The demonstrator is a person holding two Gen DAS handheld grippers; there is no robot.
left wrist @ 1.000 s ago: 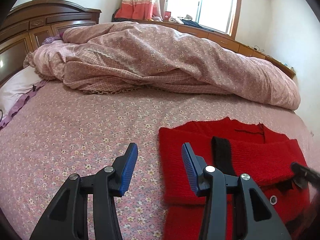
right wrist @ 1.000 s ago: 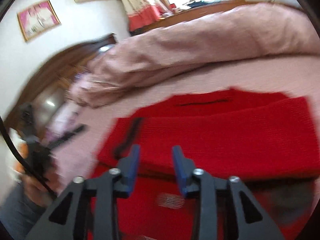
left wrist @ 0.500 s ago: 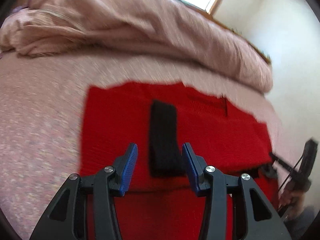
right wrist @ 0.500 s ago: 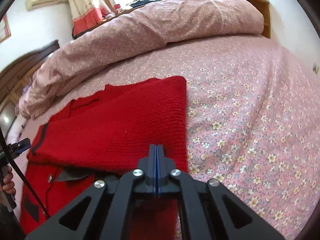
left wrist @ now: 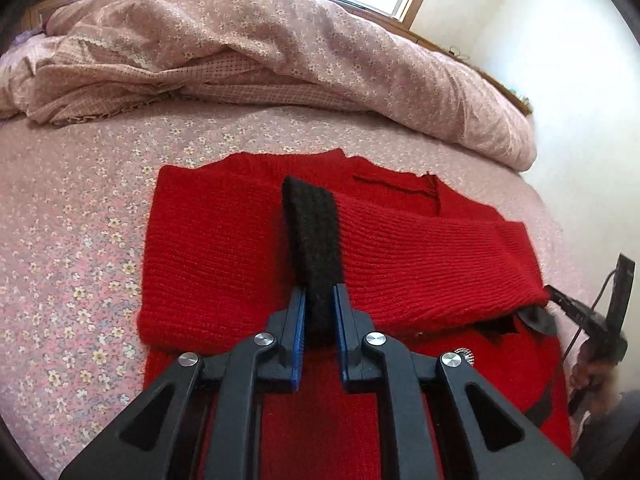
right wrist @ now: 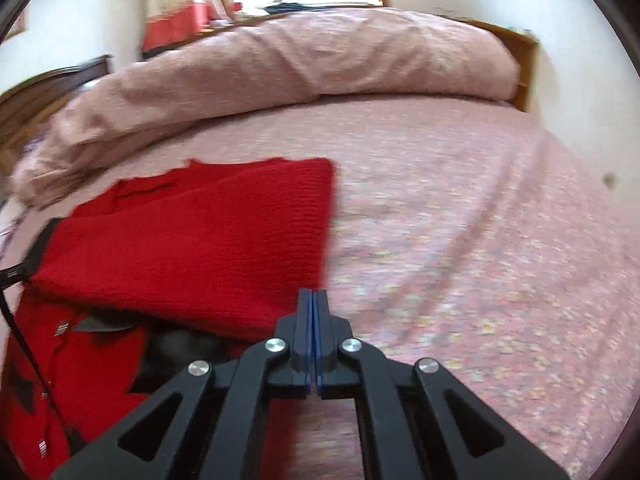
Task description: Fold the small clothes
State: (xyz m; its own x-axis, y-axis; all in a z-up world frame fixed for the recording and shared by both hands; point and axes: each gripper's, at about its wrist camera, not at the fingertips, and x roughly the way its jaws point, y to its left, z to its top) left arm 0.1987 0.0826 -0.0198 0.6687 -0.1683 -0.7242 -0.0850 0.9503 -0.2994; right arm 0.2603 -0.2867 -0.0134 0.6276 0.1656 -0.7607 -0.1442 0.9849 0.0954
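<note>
Red sweater (left wrist: 224,264): chunky rib knit, lies flat on the bed (left wrist: 72,240), sleeves folded across the chest. Black cuff (left wrist: 314,236): fuzzy knit strip, stands up off the red.

Left tongs (left wrist: 319,300) closing, blue pads pinching the black cuff's near end. Right tongs (right wrist: 313,304) clenched tight at the sweater's right folded edge; can't tell if any knit is caught between the pads.

Bed sheet is pink floral cotton; rumpled quilt (left wrist: 280,52) in matching print is heaped behind.

Right wrist view is motion-blurred, so the weave is smeared. Sweater's lower body is cut off by the tong frames; silver buttons (left wrist: 464,354) barely readable. A hand (left wrist: 588,376) at the frame edge is blurred.
</note>
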